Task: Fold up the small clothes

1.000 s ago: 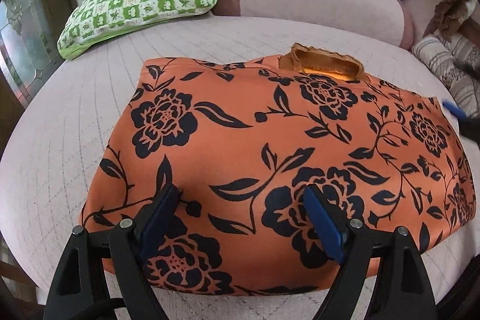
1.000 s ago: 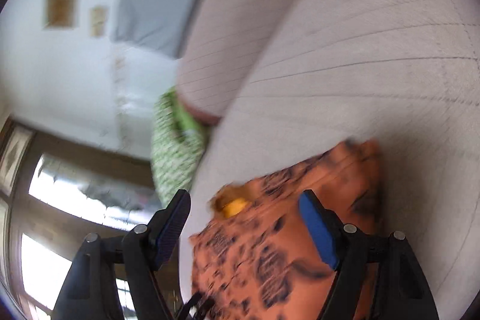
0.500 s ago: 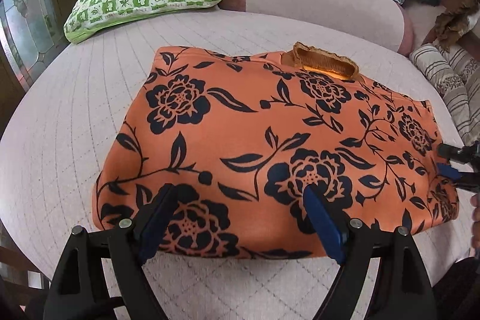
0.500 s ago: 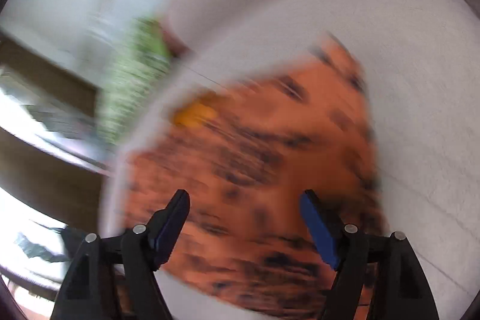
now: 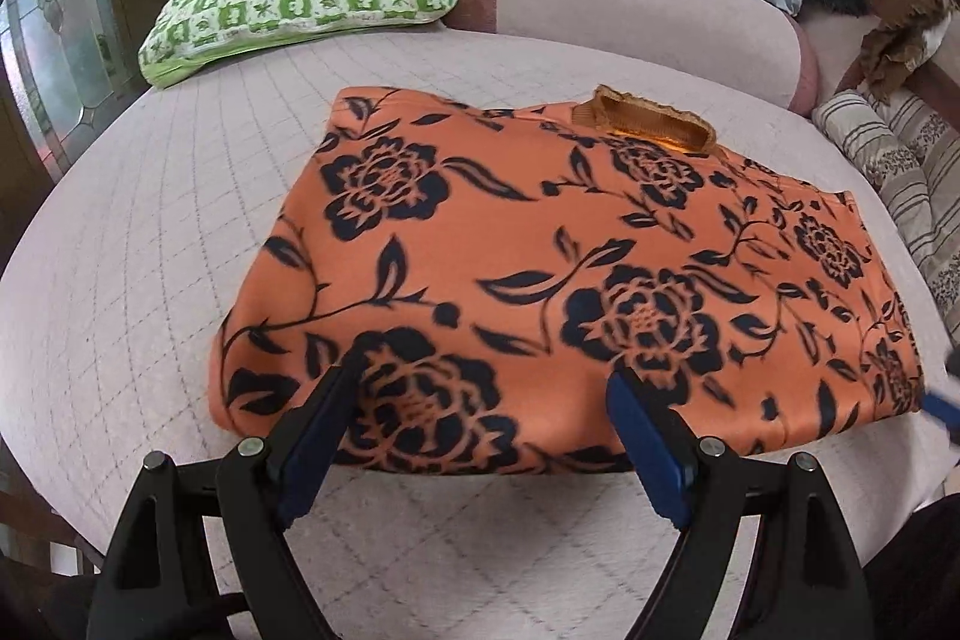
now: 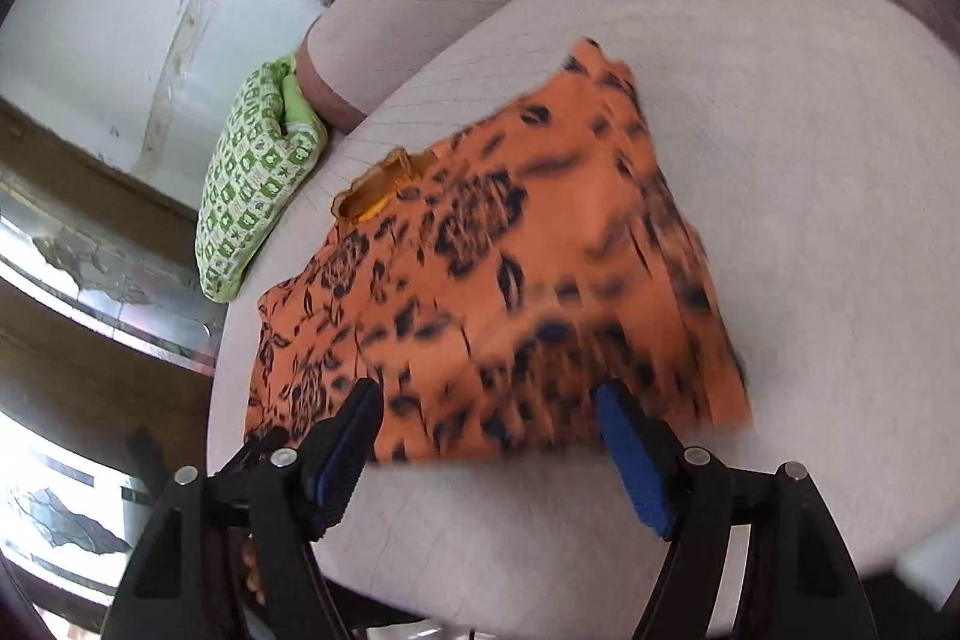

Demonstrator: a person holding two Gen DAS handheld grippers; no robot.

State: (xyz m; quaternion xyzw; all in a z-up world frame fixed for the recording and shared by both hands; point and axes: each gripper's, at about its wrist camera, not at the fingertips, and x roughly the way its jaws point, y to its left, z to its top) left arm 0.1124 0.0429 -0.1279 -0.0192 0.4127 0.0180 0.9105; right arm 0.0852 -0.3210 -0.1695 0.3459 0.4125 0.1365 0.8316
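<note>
Left wrist view: orange floral garment lies folded on quilted cushion.

Left tongs: jaws wide apart, nothing between the blue pads, pointing steeply down and forward, black arms at the near edge of the view. Right tongs: jaws also spread, pads clear of any cloth, tilted down, view rolled to one side. Right tongs' blue tip shows at the far right of the left wrist view, blurred.
</note>
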